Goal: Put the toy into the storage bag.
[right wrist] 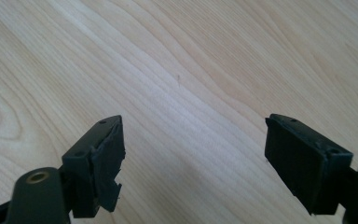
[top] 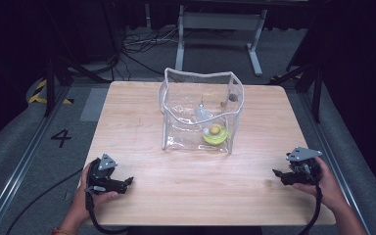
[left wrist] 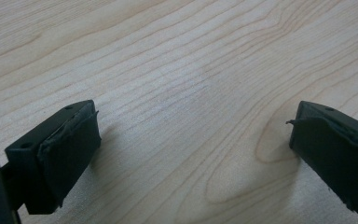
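Wooden table (top: pixel 186 196) on grey floor, dark room behind. Left gripper (top: pixel 127 182) sits near the table's near-left corner, held in the person's left hand (top: pixel 85 196), jaws spread wide with nothing between them, bare wood under them in the left gripper view (left wrist: pixel 191 135). Right gripper (top: pixel 277 174) sits near the near-right corner in the right hand (top: pixel 325 186), jaws likewise wide apart and empty (right wrist: pixel 193 154). Both point inward across the table, well apart from the bag. Farther back, about table centre, clear plastic bag (top: pixel 176 132) stands upright, mouth open upward, long axis running left-right along the table. Yellow-green item (top: pixel 215 134) lies inside at its near-right bottom corner, small whitish item (top: pixel 200 113) just behind it; what they are, cannot tell.
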